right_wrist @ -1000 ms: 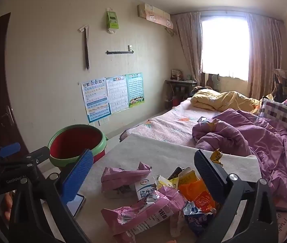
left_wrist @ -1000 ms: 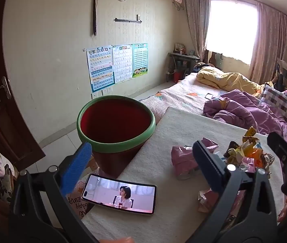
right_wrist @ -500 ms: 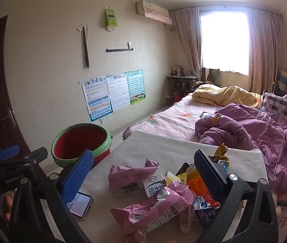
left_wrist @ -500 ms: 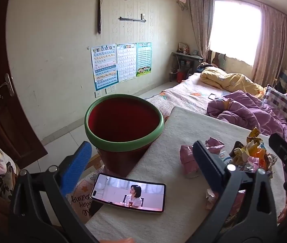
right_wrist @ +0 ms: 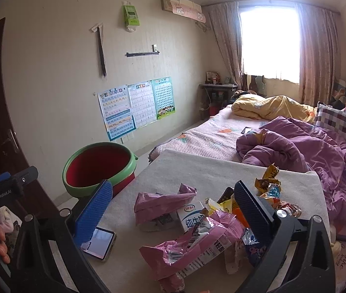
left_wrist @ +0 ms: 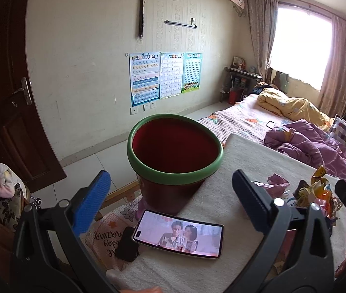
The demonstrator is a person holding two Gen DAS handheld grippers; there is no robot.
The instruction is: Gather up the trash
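Only rightward: pink wrapper [right_wrist: 187,246] unobstructed.

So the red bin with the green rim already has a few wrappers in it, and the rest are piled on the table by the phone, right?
Not quite: the bin is empty, as the left wrist view shows. The wrappers are indeed all piled on the table, near the phone.

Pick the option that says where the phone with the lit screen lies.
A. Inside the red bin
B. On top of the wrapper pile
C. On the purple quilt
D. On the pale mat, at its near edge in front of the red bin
D: in the left wrist view the phone lies flat on the pale mat, in front of the red bin and well left of the wrapper pile.
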